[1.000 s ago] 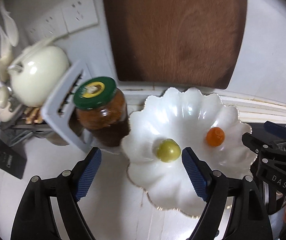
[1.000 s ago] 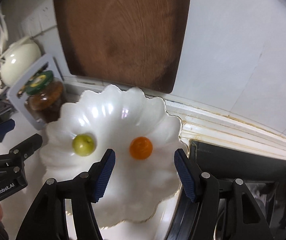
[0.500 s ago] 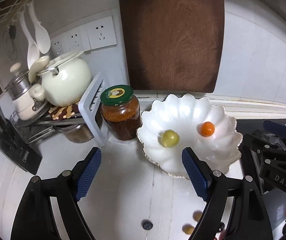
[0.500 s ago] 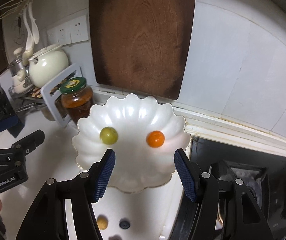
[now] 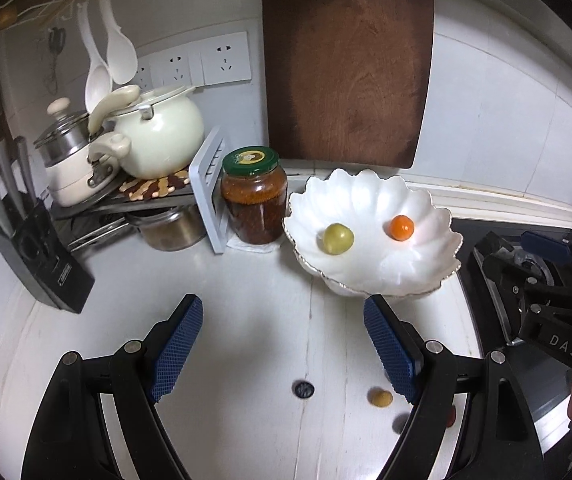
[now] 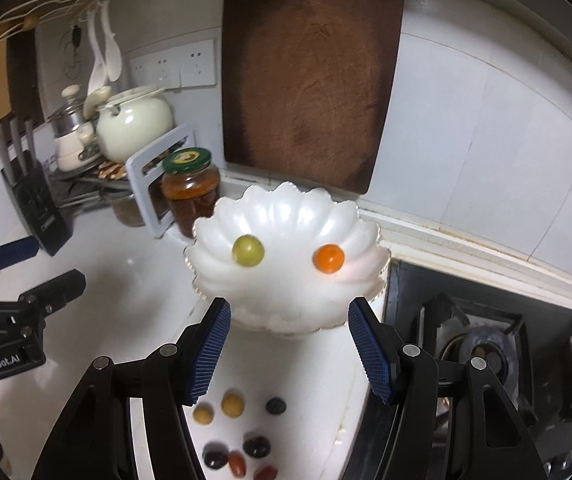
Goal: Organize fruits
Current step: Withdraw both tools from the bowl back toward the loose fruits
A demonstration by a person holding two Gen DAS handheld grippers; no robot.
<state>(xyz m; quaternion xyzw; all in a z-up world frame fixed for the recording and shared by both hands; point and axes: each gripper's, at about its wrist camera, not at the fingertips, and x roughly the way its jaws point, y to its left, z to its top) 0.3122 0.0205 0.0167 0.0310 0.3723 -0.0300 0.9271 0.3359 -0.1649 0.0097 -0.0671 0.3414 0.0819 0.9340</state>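
Both tools spread, holding nothing: left tool (image 5: 281, 350), right tool (image 6: 289, 350). Nearest, loose small fruits (image 6: 233, 405) scattered on the tabletop (image 5: 245, 288). Beyond, a white bowl (image 6: 286, 216) holding a green fruit (image 6: 248, 251) and an orange fruit (image 6: 328, 258), well apart. Farther, a jar (image 5: 254, 194) just beside the bowl, then a board (image 5: 348, 60) against the wall.

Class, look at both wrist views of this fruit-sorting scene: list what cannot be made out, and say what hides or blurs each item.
- Loose fruits near the bottom edge, right wrist view: blurred, partly cut off, so their kind and count are unclear.
- Red fruit, left wrist view: mostly hidden behind the left claw.
- Jar label: too small to read.
- Pot under the rack: contents hidden in shadow.
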